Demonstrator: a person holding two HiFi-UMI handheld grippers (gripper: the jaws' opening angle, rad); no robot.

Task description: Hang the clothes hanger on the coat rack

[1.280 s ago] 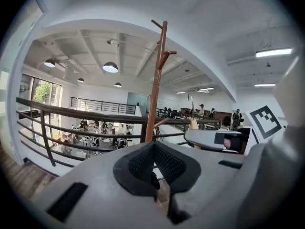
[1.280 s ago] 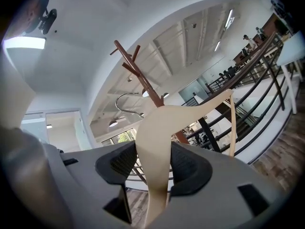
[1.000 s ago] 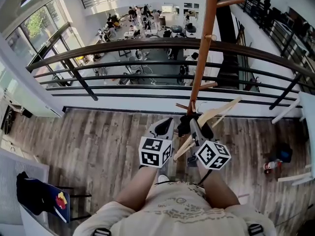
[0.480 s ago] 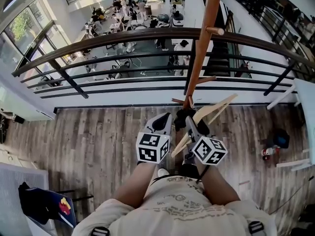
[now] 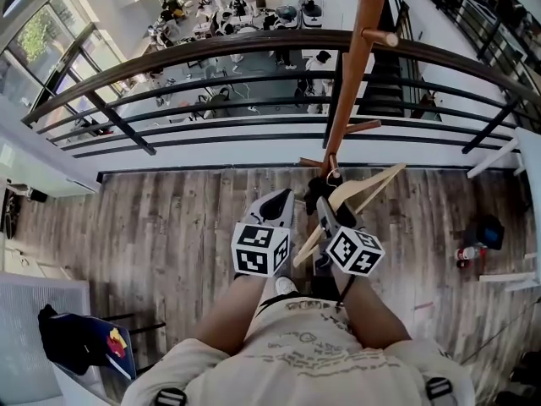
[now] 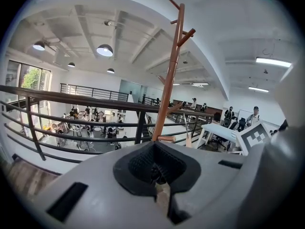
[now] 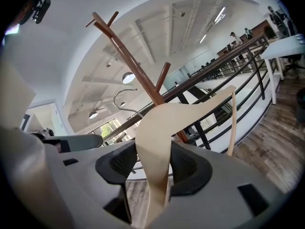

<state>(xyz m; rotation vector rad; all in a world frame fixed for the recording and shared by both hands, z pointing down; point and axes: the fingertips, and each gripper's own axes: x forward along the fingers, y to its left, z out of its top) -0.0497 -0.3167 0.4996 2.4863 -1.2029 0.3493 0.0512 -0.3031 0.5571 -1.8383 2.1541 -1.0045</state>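
Observation:
A pale wooden hanger (image 5: pixel 365 188) with a metal hook (image 7: pixel 125 97) is clamped by one arm in my right gripper (image 5: pixel 326 210), which is shut on it. In the right gripper view the hanger (image 7: pixel 162 128) rises between the dark pads, and its hook points up at the brown coat rack (image 7: pixel 138 70). The rack's pole (image 5: pixel 353 66) stands just past the grippers, with pegs sticking out at several heights. My left gripper (image 5: pixel 277 205) sits to the left of the hanger, not touching it. It is shut (image 6: pixel 155 168) on nothing and faces the rack (image 6: pixel 170 70).
A dark curved railing (image 5: pixel 254 53) runs right behind the rack, with a lower floor beyond it. A white table (image 5: pixel 528 167) stands at the right. A dark bag (image 5: pixel 490 231) and a bottle (image 5: pixel 467 252) lie on the wood floor there. A chair with dark cloth (image 5: pixel 76 345) is at the lower left.
The head view has drifted slightly. Both grippers and the hanger stay at about the same place in front of the rack's pole, and the right gripper's hold is unchanged.

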